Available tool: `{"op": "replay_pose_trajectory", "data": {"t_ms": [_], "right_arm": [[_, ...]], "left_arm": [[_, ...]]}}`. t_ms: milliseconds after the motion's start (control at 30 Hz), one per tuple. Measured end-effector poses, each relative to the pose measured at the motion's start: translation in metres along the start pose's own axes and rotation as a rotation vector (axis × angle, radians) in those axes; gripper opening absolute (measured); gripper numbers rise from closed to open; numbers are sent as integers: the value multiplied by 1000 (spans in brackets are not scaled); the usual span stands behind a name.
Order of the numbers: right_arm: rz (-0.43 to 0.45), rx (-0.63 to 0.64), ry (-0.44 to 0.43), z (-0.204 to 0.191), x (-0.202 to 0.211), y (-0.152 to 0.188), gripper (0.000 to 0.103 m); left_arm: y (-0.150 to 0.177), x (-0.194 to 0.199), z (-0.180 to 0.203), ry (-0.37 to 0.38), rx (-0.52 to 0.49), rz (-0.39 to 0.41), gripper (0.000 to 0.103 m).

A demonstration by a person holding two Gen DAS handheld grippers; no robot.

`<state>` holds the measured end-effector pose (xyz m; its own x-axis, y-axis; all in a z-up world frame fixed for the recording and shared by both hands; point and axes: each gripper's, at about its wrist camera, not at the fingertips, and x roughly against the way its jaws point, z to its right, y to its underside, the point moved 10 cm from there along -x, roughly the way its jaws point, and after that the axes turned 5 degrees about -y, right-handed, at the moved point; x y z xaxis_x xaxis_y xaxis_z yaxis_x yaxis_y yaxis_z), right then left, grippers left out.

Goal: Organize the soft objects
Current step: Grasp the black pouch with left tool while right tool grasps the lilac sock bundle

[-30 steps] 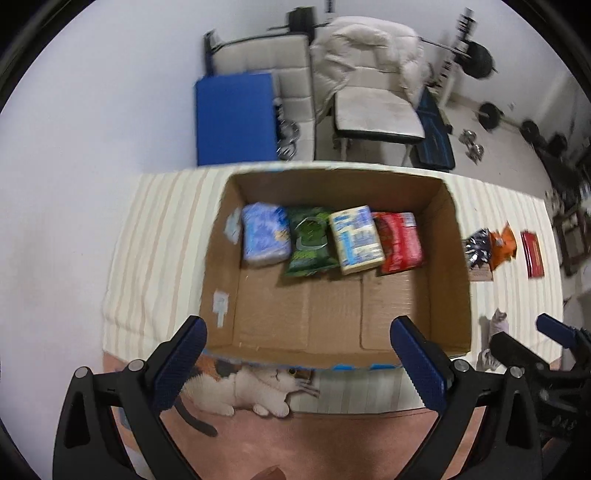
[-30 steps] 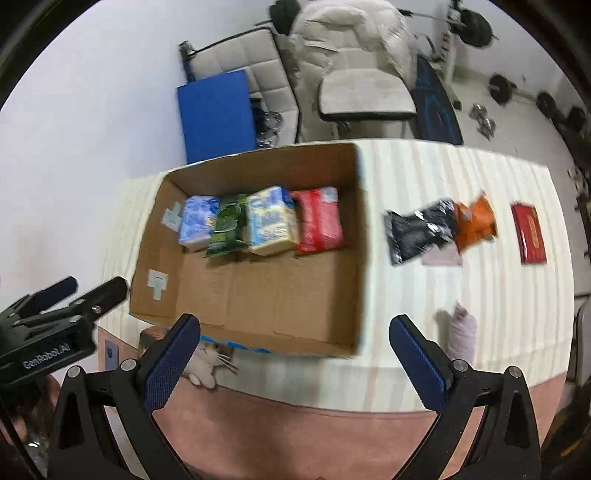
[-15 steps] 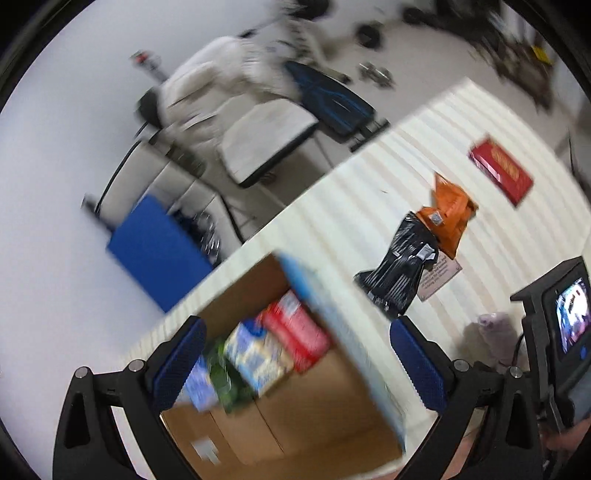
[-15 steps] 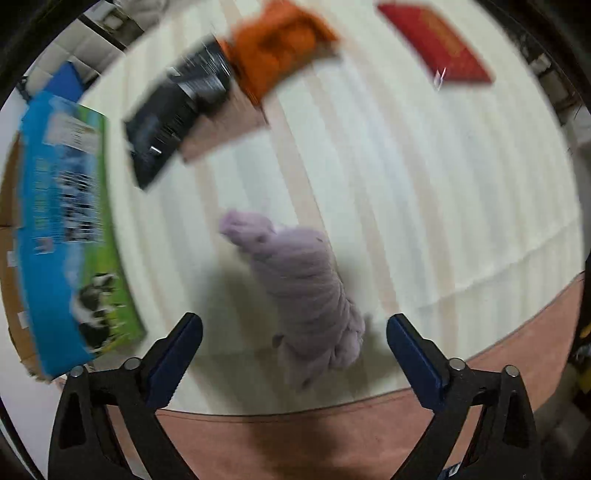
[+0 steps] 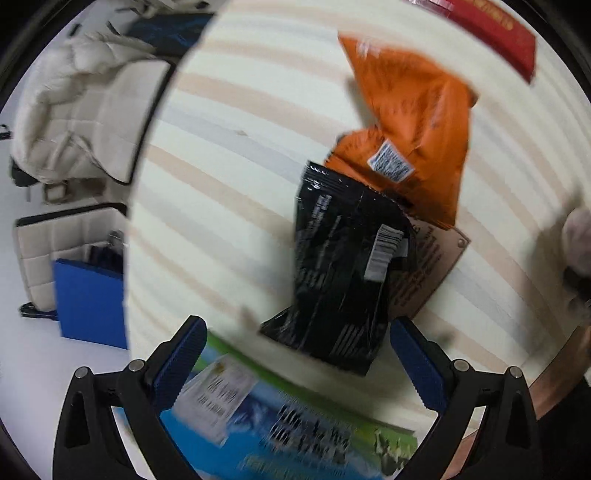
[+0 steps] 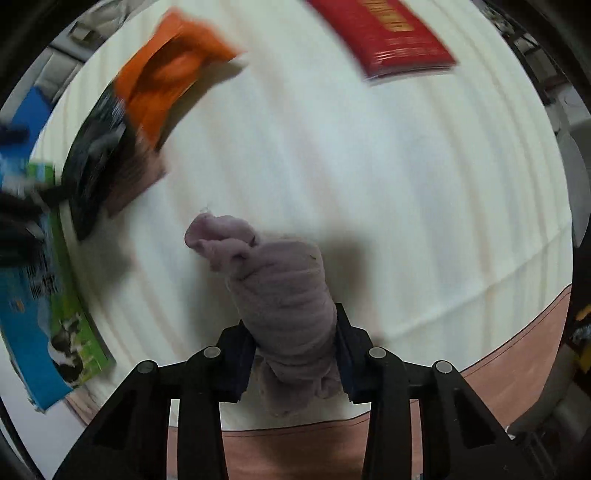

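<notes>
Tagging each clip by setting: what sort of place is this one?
Probably a room at home, not a lab: a cream striped tablecloth holding an orange snack bag and a rolled lilac cloth, with a cream padded chair behind.

Left hand-held gripper [image 5: 295,363], black arms, blue ribbed pads, silver screws, right hand-held gripper [image 6: 295,349] alike

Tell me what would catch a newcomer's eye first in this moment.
Probably the lilac rolled cloth, pinched between the right gripper's fingers near the striped table's front edge. Next, the black packet lying over the orange packet, just ahead of the open left gripper. A red packet lies apart at the far side.
</notes>
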<state>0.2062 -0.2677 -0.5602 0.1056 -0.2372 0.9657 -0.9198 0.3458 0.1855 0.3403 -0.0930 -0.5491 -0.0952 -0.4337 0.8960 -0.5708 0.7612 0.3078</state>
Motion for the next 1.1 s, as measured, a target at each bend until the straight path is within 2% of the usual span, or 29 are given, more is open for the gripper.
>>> {"op": "replay_pose_trajectory", "data": {"t_ms": [67, 100, 133, 167, 200, 233, 333, 500, 567, 600, 733, 867, 1000, 1067, 1100], "right_arm": [[-14, -10, -15, 11, 3, -7, 42], [-25, -20, -44, 14, 3, -11, 42], [-28, -33, -71, 15, 4, -14, 49], [-27, -48, -98, 19, 5, -12, 62], [-28, -62, -119, 21, 6, -14, 67], [-27, -74, -131, 23, 8, -15, 69], [-20, -85, -133, 29, 9, -20, 69], [-35, -70, -98, 19, 2, -25, 67], [-27, -58, -59, 16, -3, -18, 44], [-10, -45, -39, 16, -1, -19, 39], [-3, -23, 6, 9, 0, -15, 37], [32, 11, -9, -22, 15, -4, 37], [87, 49, -60, -46, 53, 7, 37], [115, 87, -82, -63, 75, 13, 37], [128, 103, -90, -70, 84, 15, 37]], "left_arm": [[-3, -14, 4, 51, 22, -32, 102], [-3, -18, 4, 64, 28, -40, 98], [-5, -21, 7, 102, 40, -40, 93], [-6, -18, 9, 143, 55, -28, 81], [-8, -15, 12, 191, 65, -19, 56], [-10, -9, 15, 235, 78, -8, 50], [-12, -6, 13, 180, 96, 10, 49], [-11, -2, 21, 195, 162, 13, 48], [-10, 1, 23, 197, 184, 24, 46], [-9, 3, 19, 193, 184, 28, 45], [2, 24, 26, 188, 196, 82, 44], [18, 62, 26, 211, 243, 173, 44], [43, 108, 16, 272, 373, 270, 44], [67, 129, -2, 229, 459, 316, 44], [78, 138, -12, 239, 508, 332, 44]]}}
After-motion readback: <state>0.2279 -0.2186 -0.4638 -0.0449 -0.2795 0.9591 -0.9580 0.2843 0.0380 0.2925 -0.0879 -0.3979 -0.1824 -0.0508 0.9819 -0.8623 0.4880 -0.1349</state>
